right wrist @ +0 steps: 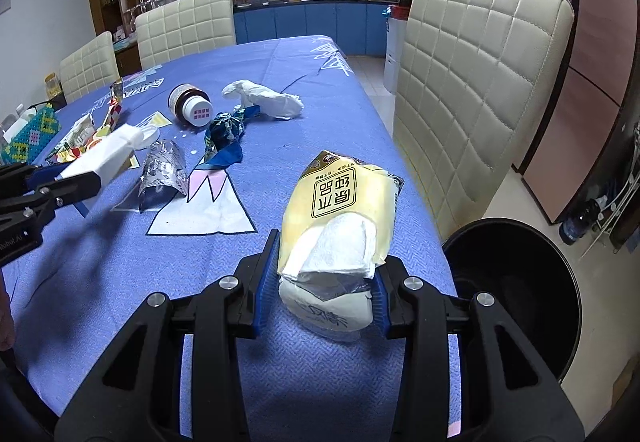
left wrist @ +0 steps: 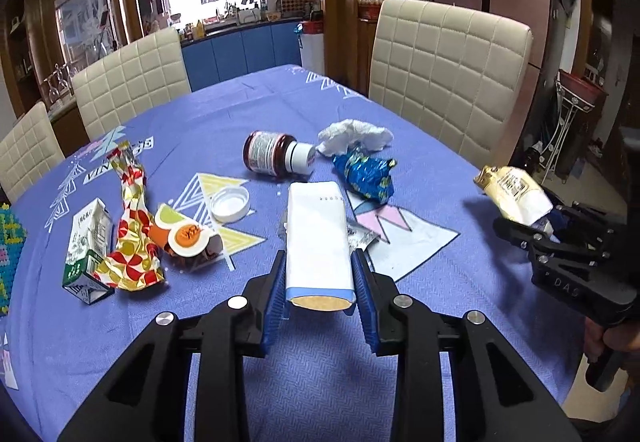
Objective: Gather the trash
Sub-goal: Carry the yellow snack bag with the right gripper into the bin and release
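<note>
I am holding two pieces of trash clear of the table (left wrist: 120,322). The left gripper (left wrist: 320,298) is closed part-way on a white paper box (left wrist: 316,242), with both blue pads bearing on its long sides near the open end. The right gripper (right wrist: 324,282) is closed part-way on a yellow tissue pack (right wrist: 340,213), gripping only its lower end. The black bin (right wrist: 516,294) is standing on the floor just beyond the table's right edge, beside the right gripper.

Risks I am assessing:

1. The tissue pack is soft and top-heavy in this grip. A quick swing toward the bin is likely to let it fold over or slide out, and it may land on the floor short of the rim.
2. The box is light and smooth-sided. Its far end is overhanging the pads, so a sharp tilt may let it pivot or slip.
3. The left gripper is sitting farther from the bin. Crossing over risks a clash between the two tools if both are moving at once.
4. The brown bottle (left wrist: 276,153), blue wrapper (left wrist: 366,175), crumpled tissue (left wrist: 354,135) and loose white cap (left wrist: 230,203) are remaining on the cloth; a low pass may knock the bottle rolling.
</note>
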### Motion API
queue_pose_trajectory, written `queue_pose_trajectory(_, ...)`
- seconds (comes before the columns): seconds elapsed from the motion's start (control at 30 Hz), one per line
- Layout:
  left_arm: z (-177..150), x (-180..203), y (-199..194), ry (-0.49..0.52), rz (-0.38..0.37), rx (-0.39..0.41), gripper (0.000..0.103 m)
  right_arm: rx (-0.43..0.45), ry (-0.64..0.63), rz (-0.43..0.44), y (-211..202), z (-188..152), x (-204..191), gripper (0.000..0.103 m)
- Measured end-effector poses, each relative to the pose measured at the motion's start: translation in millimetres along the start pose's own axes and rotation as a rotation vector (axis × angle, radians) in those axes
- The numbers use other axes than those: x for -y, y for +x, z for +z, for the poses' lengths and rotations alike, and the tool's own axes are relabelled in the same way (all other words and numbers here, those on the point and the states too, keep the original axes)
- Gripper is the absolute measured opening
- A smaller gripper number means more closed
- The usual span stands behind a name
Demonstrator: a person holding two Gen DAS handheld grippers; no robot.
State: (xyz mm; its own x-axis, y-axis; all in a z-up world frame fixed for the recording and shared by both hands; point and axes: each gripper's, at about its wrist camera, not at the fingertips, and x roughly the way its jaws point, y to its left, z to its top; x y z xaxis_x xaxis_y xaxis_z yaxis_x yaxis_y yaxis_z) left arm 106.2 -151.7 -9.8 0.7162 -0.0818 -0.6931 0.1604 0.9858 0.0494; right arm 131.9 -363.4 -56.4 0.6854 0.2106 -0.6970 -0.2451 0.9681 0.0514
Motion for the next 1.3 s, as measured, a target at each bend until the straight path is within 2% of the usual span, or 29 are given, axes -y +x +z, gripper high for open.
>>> queue_pose_trajectory(0.3,12,27,10,0.057,-0.033,-0.014,0.032,0.026,0.026,-0.020,-9,0,21,0.041)
queue_pose_trajectory(1.0,35,146,35,0.297,-0.165,-0.020,0.032,0.027,0.173,-0.121,-30,-24,112,0.042)
queue_pose_trajectory(1.3,43,177,41,0.352,-0.188,-0.023,0.032,0.035,0.220,-0.143,-33,-30,136,0.042)
